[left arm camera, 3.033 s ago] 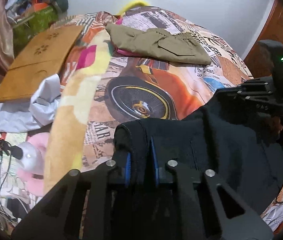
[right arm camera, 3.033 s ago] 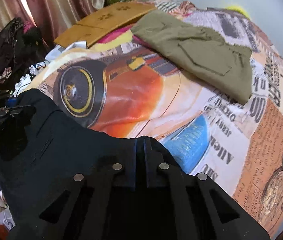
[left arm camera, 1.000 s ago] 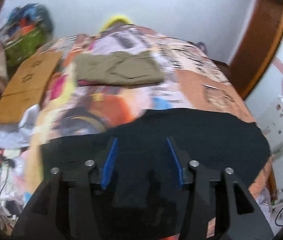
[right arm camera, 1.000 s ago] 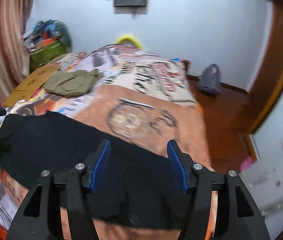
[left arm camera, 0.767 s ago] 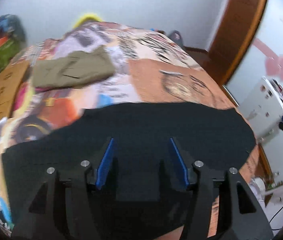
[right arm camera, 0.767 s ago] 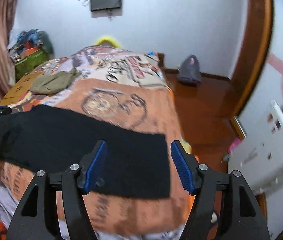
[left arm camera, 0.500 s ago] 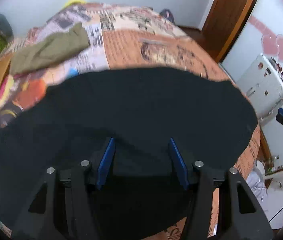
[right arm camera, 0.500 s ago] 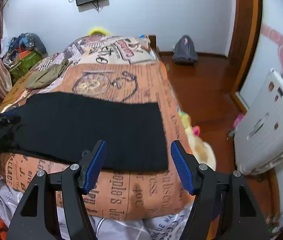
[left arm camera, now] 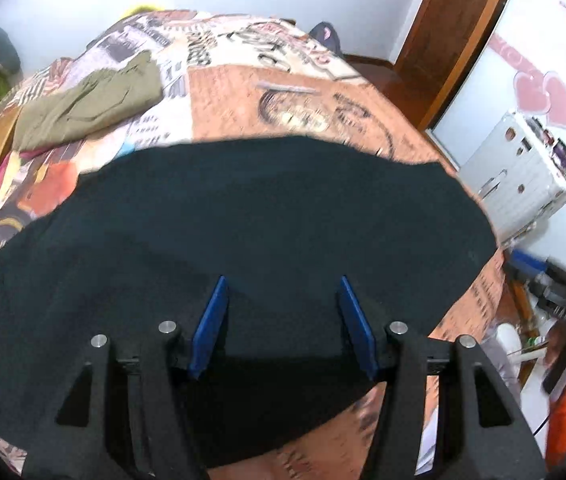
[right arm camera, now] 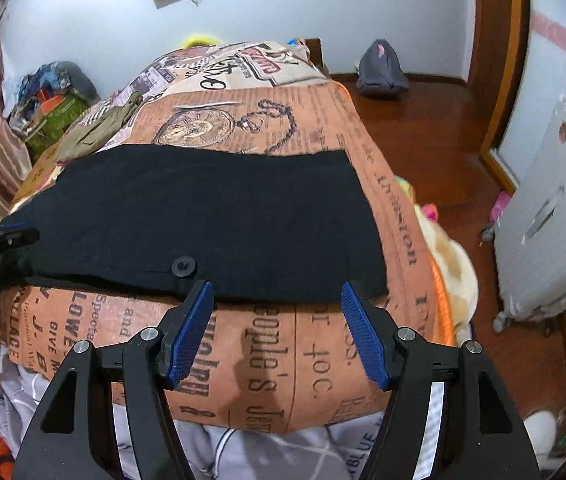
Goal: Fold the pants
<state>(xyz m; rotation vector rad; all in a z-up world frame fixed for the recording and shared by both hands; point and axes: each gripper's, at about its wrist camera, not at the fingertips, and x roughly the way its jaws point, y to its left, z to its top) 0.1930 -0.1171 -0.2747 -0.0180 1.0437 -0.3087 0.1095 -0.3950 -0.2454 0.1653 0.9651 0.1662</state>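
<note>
Pants of flat black cloth [right arm camera: 203, 208] lie spread along the near edge of the printed bedspread [right arm camera: 283, 112]. Left gripper [left arm camera: 283, 316], its jaws just widened, and right gripper [right arm camera: 279, 320] gape empty; each should pinch one end squarely before folding.

The pants [right arm camera: 203, 208] are plain black, with a black button [right arm camera: 183, 266]. Under them, the blanket [right arm camera: 283, 344] is orange-brown with newspaper lettering and a pocket-watch print, turning to cream with black and red headlines farther from the pants. Beyond the pants lies an olive-green garment [left arm camera: 91, 104]. The gripper pads [right arm camera: 191, 332] are blue on black frames. The floor [right arm camera: 443, 152] is reddish-brown, the walls pale blue-white.
</note>
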